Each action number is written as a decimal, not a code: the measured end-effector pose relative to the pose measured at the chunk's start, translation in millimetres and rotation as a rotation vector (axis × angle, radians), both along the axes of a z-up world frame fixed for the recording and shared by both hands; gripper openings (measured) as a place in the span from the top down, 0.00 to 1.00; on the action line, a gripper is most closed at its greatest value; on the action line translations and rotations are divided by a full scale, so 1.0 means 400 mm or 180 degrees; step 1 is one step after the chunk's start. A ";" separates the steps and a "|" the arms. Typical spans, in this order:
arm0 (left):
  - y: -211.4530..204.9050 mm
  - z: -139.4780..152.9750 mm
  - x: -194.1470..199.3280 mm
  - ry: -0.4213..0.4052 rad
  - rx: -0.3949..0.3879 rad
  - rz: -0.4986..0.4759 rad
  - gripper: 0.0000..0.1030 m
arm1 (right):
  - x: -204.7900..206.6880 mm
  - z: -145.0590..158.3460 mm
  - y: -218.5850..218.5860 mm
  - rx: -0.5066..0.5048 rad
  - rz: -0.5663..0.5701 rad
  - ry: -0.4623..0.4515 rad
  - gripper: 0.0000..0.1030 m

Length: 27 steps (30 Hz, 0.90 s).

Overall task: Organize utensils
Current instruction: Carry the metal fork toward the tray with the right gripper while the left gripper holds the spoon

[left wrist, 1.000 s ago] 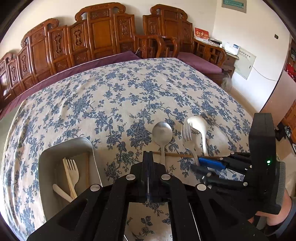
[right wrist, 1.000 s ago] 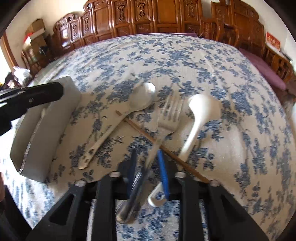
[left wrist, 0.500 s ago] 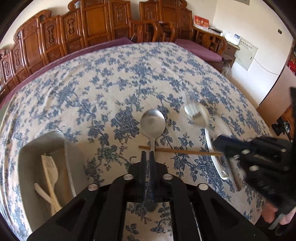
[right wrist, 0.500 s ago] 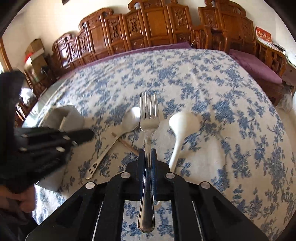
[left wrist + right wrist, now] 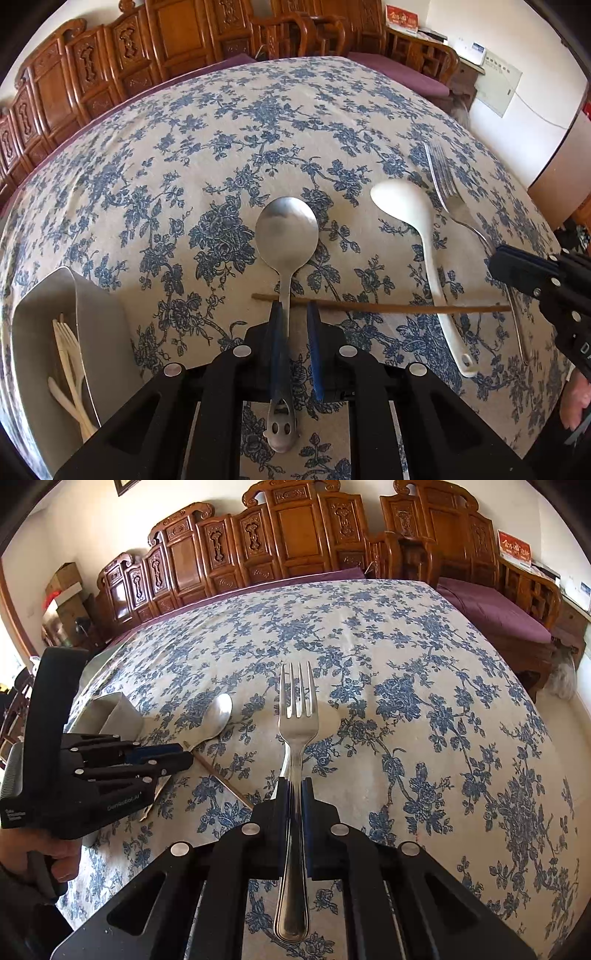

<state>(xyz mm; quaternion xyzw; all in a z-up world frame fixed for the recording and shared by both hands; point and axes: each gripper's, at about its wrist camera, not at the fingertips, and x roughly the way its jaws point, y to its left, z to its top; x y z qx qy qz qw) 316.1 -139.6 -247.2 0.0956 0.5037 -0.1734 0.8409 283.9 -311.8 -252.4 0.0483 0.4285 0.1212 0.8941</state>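
Note:
A metal spoon (image 5: 286, 232) lies on the flowered cloth, its handle running between the fingers of my left gripper (image 5: 295, 314). Those jaws are opening and stand a little apart around the handle, not pressing it. My right gripper (image 5: 295, 786) is shut on a metal fork (image 5: 297, 716), held above the cloth with its tines pointing away. From the left wrist view the fork (image 5: 448, 192) sticks out of the right gripper (image 5: 495, 258). A white spoon (image 5: 410, 210) and a thin wooden chopstick (image 5: 388, 307) lie on the cloth. The chopstick passes under both spoon handles.
A grey tray (image 5: 99, 321) at the left holds pale forks (image 5: 68, 347). Carved wooden chairs (image 5: 295, 528) and a purple-cushioned bench (image 5: 495, 609) ring the table's far side. The cloth drops away at the right edge. A hand (image 5: 44, 856) grips the left tool.
My right gripper closed on the metal fork and lifted it off the cloth. My left gripper came down over the metal spoon's handle and its jaws parted around it.

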 end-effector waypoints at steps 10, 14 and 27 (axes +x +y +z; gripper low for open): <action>0.009 0.003 -0.003 -0.0062 0.0053 0.0032 0.97 | -0.025 0.022 0.016 -0.0040 0.0086 -0.0061 0.91; 0.006 0.019 -0.019 -0.0122 0.0073 0.0010 0.97 | -0.036 0.036 0.017 -0.0032 0.0098 -0.0091 0.91; -0.006 0.000 -0.036 -0.0046 0.0148 -0.0013 0.97 | -0.050 0.052 0.017 -0.0025 0.0145 -0.0140 0.91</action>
